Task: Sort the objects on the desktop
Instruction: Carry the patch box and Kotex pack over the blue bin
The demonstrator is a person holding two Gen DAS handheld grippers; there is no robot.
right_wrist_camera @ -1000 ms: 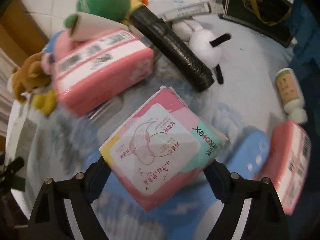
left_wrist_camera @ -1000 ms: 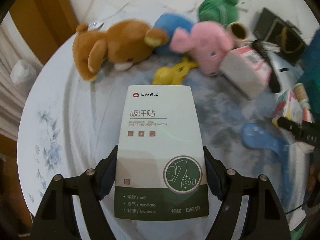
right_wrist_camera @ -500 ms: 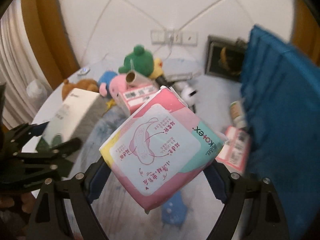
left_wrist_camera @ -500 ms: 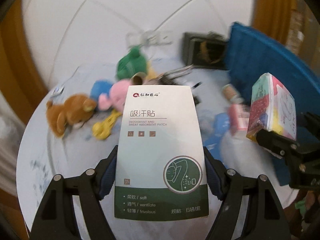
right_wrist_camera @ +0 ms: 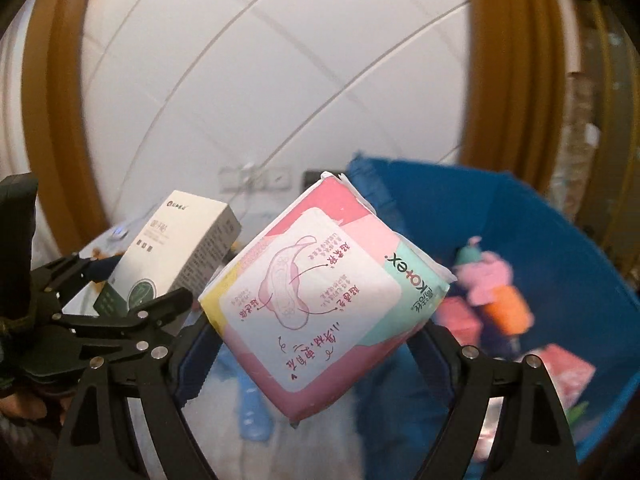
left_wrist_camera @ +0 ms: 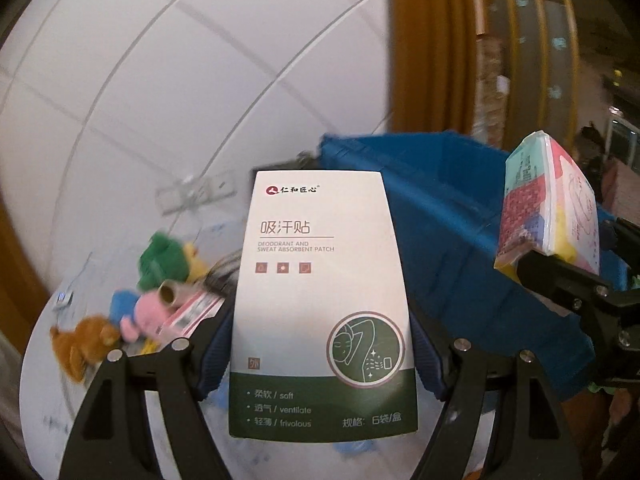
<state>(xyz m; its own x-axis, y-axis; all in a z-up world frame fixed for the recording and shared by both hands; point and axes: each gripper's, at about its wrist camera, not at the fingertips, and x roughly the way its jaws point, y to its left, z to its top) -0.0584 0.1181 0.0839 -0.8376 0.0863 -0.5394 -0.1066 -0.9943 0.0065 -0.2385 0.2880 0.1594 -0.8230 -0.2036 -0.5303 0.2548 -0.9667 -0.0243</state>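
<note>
White tiled wall behind, orange-brown frame at the sides; round pale desk (left_wrist_camera: 44, 364) below, smooth top, curved left edge bare; left gripper (left_wrist_camera: 320, 344) jaws clenched on flat cardboard box (left_wrist_camera: 320, 300), matte white with green band, held upright above the desk; right gripper (right_wrist_camera: 316, 344) jaws grasping soft plastic pad pack (right_wrist_camera: 320, 292), pink, yellow and teal, tilted corner-up; blue fabric bin (right_wrist_camera: 560, 248) at the desk's right side, open top, soft walls, blurred pink and orange things inside; fuzzy plush toys (left_wrist_camera: 132, 312) bunched at the far left of the desk; both held items in air just beside the bin rim, apart from each other.
</note>
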